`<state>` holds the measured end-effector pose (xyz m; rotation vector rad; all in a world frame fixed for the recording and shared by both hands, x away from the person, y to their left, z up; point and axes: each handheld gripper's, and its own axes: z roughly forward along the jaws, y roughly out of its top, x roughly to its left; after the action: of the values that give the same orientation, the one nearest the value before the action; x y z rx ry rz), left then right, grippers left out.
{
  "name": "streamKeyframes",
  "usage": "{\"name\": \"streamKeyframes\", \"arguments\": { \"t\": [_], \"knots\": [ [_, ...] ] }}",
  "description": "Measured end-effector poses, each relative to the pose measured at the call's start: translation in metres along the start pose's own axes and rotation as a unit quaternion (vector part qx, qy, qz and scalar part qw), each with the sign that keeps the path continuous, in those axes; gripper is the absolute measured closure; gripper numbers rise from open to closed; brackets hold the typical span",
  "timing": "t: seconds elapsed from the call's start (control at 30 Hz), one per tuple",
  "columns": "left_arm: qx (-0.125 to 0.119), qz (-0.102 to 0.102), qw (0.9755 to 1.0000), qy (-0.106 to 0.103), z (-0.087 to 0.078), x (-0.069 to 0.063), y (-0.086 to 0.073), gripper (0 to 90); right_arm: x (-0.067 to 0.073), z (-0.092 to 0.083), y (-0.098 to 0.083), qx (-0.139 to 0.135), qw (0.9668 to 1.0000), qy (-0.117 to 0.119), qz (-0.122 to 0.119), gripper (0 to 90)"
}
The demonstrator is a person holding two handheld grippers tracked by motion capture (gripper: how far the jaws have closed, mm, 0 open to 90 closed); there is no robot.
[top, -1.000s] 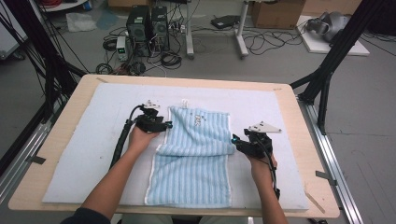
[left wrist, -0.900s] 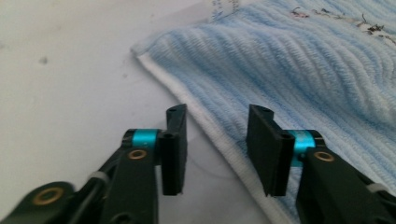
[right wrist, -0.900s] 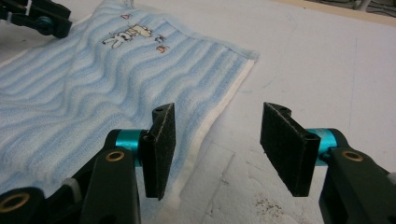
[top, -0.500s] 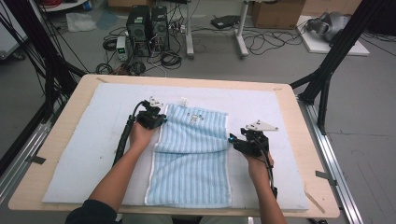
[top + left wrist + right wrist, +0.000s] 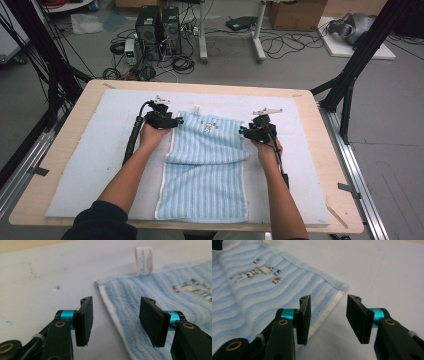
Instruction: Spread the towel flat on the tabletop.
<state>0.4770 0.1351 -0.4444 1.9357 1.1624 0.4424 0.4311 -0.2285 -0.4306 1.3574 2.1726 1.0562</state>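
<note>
A light blue striped towel (image 5: pixel 207 180) lies on the pale mat (image 5: pixel 100 150), with a fold ridge across its middle. My left gripper (image 5: pixel 176 121) is at its far left corner. Its jaws have just been opening and now stand open (image 5: pixel 116 300), astride the towel's white hem (image 5: pixel 112 315) without pressing it. My right gripper (image 5: pixel 242 131) is at the far right corner. Its jaws have just been closing but are still open (image 5: pixel 329 297), with the hem (image 5: pixel 329 307) between them and untouched. A white label (image 5: pixel 144 260) sticks out of the far edge. A small embroidered picture (image 5: pixel 259 271) shows on the towel.
The mat covers most of the wooden table (image 5: pixel 332 170). Bare mat lies to the left and right of the towel. Beyond the table's far edge, computer boxes (image 5: pixel 157 27) and cables are on the floor. Black frame legs (image 5: pixel 350 75) stand at the right.
My right gripper has moved away from the person to the towel's far right corner. The towel's far part now lies flatter and more spread out. My left gripper has shifted slightly.
</note>
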Motion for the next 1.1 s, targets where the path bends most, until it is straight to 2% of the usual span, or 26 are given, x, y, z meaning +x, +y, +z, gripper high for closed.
{"name": "streamKeyframes", "arguments": {
  "t": [0.07,0.1,0.13,0.17,0.2,0.23,0.3,0.37,0.43,0.47,0.53,0.57,0.6,0.63,0.7,0.73,0.8,0.9,1.03,1.1],
  "knots": [
    [0.008,0.007,0.9999,0.000,0.006,-0.003,-0.002,47.4,0.003,0.011,0.002,0.016,0.9998,0.007,-0.002,57.9],
    [0.009,0.029,0.9995,0.011,0.007,-0.006,-0.002,49.6,0.005,0.015,0.002,0.024,0.9997,0.004,-0.008,58.8],
    [0.008,0.047,0.9988,0.007,0.008,-0.010,-0.002,52.0,0.007,0.019,0.002,0.035,0.9993,0.003,-0.014,61.5],
    [0.008,0.057,0.9983,-0.008,0.008,-0.011,-0.002,69.4,0.010,0.024,0.002,0.037,0.9990,-0.003,-0.026,67.4],
    [0.009,0.076,0.9970,-0.012,0.009,-0.014,-0.001,80.0,0.011,0.024,0.003,0.033,0.9988,-0.001,-0.035,77.4],
    [0.012,0.085,0.9963,-0.005,0.011,-0.016,0.001,84.8,0.012,0.026,0.004,0.032,0.9985,0.007,-0.043,84.6],
    [0.022,0.085,0.9961,0.008,0.013,-0.016,0.006,86.1,0.017,0.032,0.011,0.038,0.9976,-0.010,-0.058,86.5],
    [0.024,0.070,0.9968,0.032,0.015,-0.012,0.012,86.2,0.017,0.040,0.020,0.044,0.9973,-0.021,-0.056,86.7],
    [0.011,0.047,0.9978,0.047,0.015,-0.005,0.016,86.3,0.014,0.047,0.028,0.035,0.9973,-0.035,-0.053,86.7],
    [-0.003,0.036,0.9980,0.052,0.013,-0.002,0.018,86.2,0.012,0.050,0.033,0.033,0.9978,-0.040,-0.042,86.7],
    [-0.036,0.022,0.9974,0.059,0.011,0.003,0.022,86.1,0.009,0.053,0.040,0.006,0.9983,-0.046,-0.036,86.7],
    [-0.050,0.022,0.9964,0.064,0.009,0.004,0.024,85.8,0.009,0.053,0.044,-0.009,0.9980,-0.053,-0.034,86.6],
    [-0.062,0.017,0.9954,0.071,0.008,0.004,0.025,84.7,0.009,0.054,0.048,-0.023,0.9973,-0.064,-0.027,86.3],
    [-0.064,0.017,0.9953,0.071,0.009,0.004,0.024,79.5,0.010,0.055,0.051,-0.038,0.9966,-0.071,-0.014,85.0],
    [-0.051,-0.001,0.9970,0.057,0.010,0.005,0.022,56.4,0.010,0.058,0.053,-0.039,0.9966,-0.072,0.001,73.6],
    [-0.037,0.003,0.9981,0.048,0.009,0.007,0.020,52.7,0.010,0.058,0.053,-0.035,0.9967,-0.073,0.003,71.6],
    [-0.021,0.000,0.9990,0.040,0.008,0.010,0.018,48.5,0.009,0.055,0.051,-0.037,0.9970,-0.068,0.009,66.7],
    [-0.001,-0.025,0.9996,0.012,0.001,0.014,0.013,46.5,0.005,0.044,0.047,-0.045,0.9975,-0.052,0.016,64.4],
    [0.002,-0.027,0.9996,-0.008,-0.007,0.011,0.004,46.5,-0.002,0.027,0.038,-0.051,0.9979,-0.036,0.019,61.8],
    [0.012,-0.028,0.9995,-0.007,-0.010,0.009,-0.002,47.1,-0.004,0.020,0.031,-0.043,0.9985,-0.024,0.023,60.5]
  ]
}}
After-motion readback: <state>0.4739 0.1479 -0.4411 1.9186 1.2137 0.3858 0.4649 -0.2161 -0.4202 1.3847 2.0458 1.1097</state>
